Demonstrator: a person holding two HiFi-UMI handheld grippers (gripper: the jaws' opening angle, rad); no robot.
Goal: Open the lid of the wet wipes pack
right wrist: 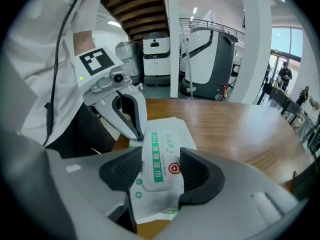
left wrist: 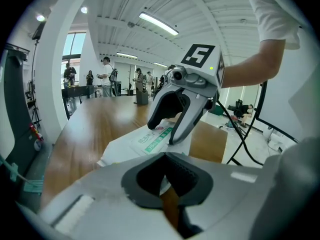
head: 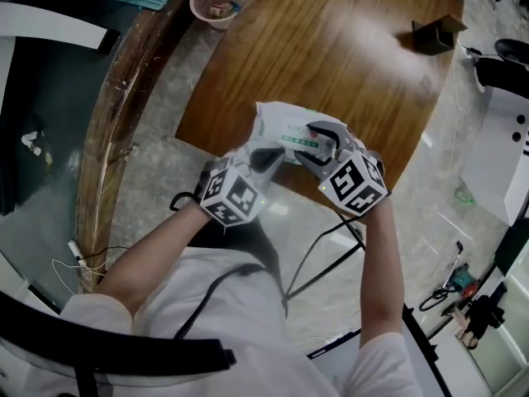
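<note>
A white wet wipes pack (head: 279, 122) with green print lies near the front edge of the wooden table (head: 347, 48). My left gripper (head: 269, 157) is shut on the pack's near left edge; in the right gripper view its fingers (right wrist: 131, 115) pinch the pack (right wrist: 175, 131) there. My right gripper (head: 318, 143) stands over the pack's right part. In the right gripper view its jaws (right wrist: 160, 171) sit against both sides of the white lid flap (right wrist: 159, 156) with its green stripe and red emblem. The left gripper view shows the right gripper (left wrist: 162, 134) bearing down on the pack (left wrist: 125, 146).
A pink mesh basket (head: 218, 0) sits at the table's far left corner and a black box (head: 434, 33) at its far right. Cables (head: 326, 246) run over the floor below the hands. People (left wrist: 107, 76) stand far off across the room.
</note>
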